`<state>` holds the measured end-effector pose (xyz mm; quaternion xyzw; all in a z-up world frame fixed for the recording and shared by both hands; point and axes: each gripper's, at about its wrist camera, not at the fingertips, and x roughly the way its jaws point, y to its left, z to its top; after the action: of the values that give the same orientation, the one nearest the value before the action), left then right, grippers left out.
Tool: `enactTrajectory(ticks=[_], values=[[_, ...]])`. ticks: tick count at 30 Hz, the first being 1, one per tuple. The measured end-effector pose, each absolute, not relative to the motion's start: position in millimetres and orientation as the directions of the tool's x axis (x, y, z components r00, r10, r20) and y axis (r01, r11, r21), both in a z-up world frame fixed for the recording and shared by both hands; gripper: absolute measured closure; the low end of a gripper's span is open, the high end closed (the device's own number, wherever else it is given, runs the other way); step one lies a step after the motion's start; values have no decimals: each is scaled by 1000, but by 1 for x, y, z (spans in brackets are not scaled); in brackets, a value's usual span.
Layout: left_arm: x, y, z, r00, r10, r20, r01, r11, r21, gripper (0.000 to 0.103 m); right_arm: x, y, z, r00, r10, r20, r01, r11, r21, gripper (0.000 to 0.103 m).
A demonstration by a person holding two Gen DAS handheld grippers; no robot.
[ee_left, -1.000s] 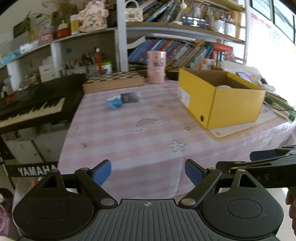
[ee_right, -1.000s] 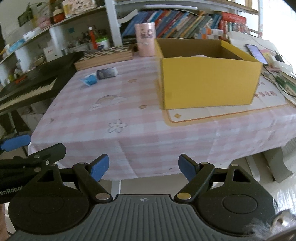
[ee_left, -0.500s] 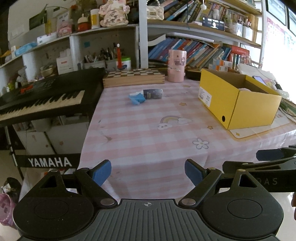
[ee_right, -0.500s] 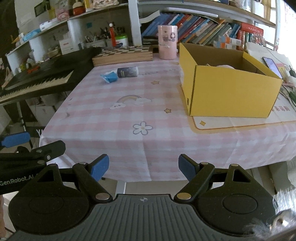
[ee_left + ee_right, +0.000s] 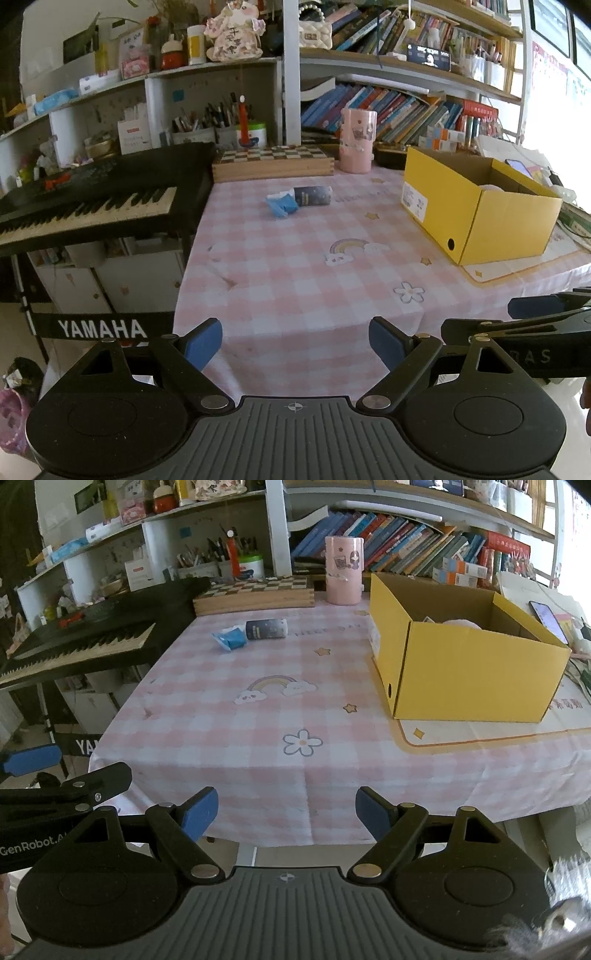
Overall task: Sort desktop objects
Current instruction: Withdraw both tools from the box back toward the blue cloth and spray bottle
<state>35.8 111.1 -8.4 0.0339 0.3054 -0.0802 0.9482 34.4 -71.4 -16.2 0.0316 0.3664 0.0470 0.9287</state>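
**A:** What stands at the far left?

**B:** A black keyboard [image 5: 92, 206] on a stand, just beside the left edge of a table [image 5: 295, 280] covered in a pink checked cloth. Shelves crowded with pens, boxes and books rise behind both.

**A:** And where are the grippers?

**B:** Both hang off the near edge of the table, side by side. The left gripper [image 5: 295, 345] has its blue-padded fingers spread wide, with nothing between them and nothing touching them. The right gripper [image 5: 286, 812] is just to its right, spread nearly as wide, also empty and touching nothing.

**A:** What lies on the table for sorting?

**B:** Toward the far left part of the cloth, a small blue packet [image 5: 281, 204] lies flat. Touching its right side is a dark cylinder [image 5: 313, 195] resting on its side. Both are well apart from the grippers.

**A:** What is behind them?

**B:** A wooden chessboard box [image 5: 273, 162] along the far edge, and just to its right an upright pink cup [image 5: 357, 140] with cartoon pictures.

**A:** And further right?

**B:** An open yellow cardboard box [image 5: 476, 672] sits on a pale mat on the right half of the table. Something pale pink shows inside it; I cannot tell what it is. A phone [image 5: 546, 616] lies beyond the box at the far right.
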Motion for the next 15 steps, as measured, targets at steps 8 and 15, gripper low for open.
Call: enactTrajectory(ticks=[8, 15], values=[[37, 112, -7, 811, -122, -572, 169, 985, 30, 14, 38, -66, -15, 732, 117, -672, -80, 993, 86, 26], [42, 114, -8, 812, -109, -573, 154, 988, 30, 14, 46, -62, -16, 731, 132, -670, -97, 991, 89, 27]])
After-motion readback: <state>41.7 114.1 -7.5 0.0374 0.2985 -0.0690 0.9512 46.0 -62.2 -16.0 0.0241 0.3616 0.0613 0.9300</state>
